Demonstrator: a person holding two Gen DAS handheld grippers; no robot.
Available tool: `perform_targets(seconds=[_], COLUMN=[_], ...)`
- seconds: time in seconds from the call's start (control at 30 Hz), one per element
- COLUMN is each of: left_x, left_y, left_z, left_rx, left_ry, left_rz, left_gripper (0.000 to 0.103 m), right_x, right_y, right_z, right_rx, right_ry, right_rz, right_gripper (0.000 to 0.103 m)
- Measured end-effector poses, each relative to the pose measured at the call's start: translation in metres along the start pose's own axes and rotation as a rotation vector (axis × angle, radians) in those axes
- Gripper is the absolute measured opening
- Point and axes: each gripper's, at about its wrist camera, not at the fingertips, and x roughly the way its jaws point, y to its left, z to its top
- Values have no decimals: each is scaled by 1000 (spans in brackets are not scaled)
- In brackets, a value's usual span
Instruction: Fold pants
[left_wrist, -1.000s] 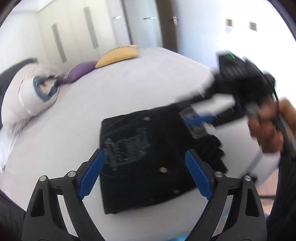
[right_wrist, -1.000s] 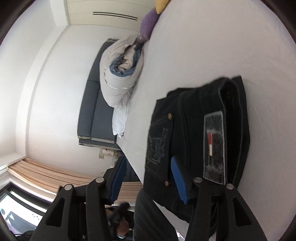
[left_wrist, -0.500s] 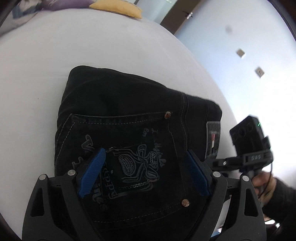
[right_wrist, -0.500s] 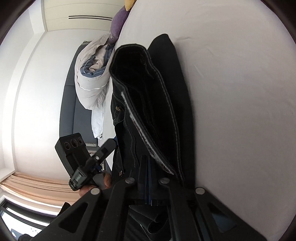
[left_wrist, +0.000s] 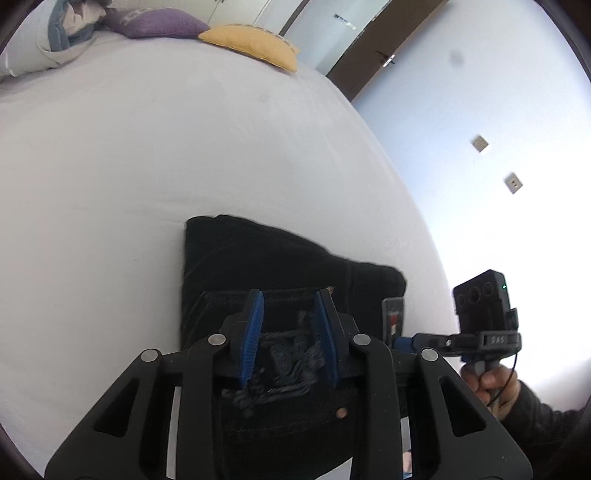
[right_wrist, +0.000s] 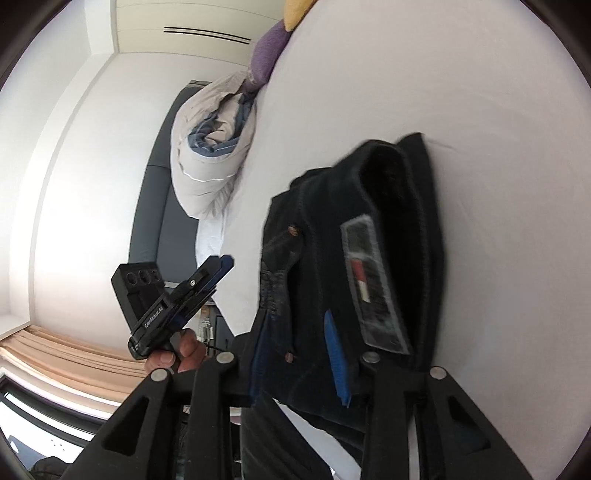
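Pants lie on bed near its edge, folded into a compact stack. Left claw part-closed around bunched pocket fabric. Right claw clamped on the waistband end. Judgement: folding nearly complete; only final tidying likely left.

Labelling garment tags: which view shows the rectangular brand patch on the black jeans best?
Right wrist view: the grey rectangular brand patch with its red-and-white mark faces the camera along the waistband of the folded black jeans, nearly whole, though blurred. The left wrist view shows only a small, foreshortened part of it beside the left gripper.
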Motion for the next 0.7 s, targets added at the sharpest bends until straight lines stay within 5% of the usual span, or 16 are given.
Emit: perform_targets(seconds=[0.1,0.17,0.2,0.23,0.27,0.47,0.6,0.7], left_x=[49,85,97,104,102,55,53,63], left_y=[-4,15,27,42,48,39,47,66], left_z=[18,18,15,9,6,-25,-60,-80], left_rx=[-11,-66,-84,-130,-161,-136,-168,-243], left_ry=[72,154,178,183,164,107,128,111], left_rz=[-22,29,60,35,6,-3,9,-17], left_gripper=[18,4,0,0,0,0,0,0], right_x=[15,25,29,31,30,-1,1,22], right_y=[7,-5,-15,-26,-30,-28,-6,-12], right_z=[13,22,27,29,30,16,4,-8], right_rx=[-1,31,65,99,122,84,19,-1], right_ry=[13,17,13,16,16,-30,-29,45], right_rz=[38,28,-19,-31,-46,-48,30,-77], right_gripper=[34,34,29,4,0,4,32,31])
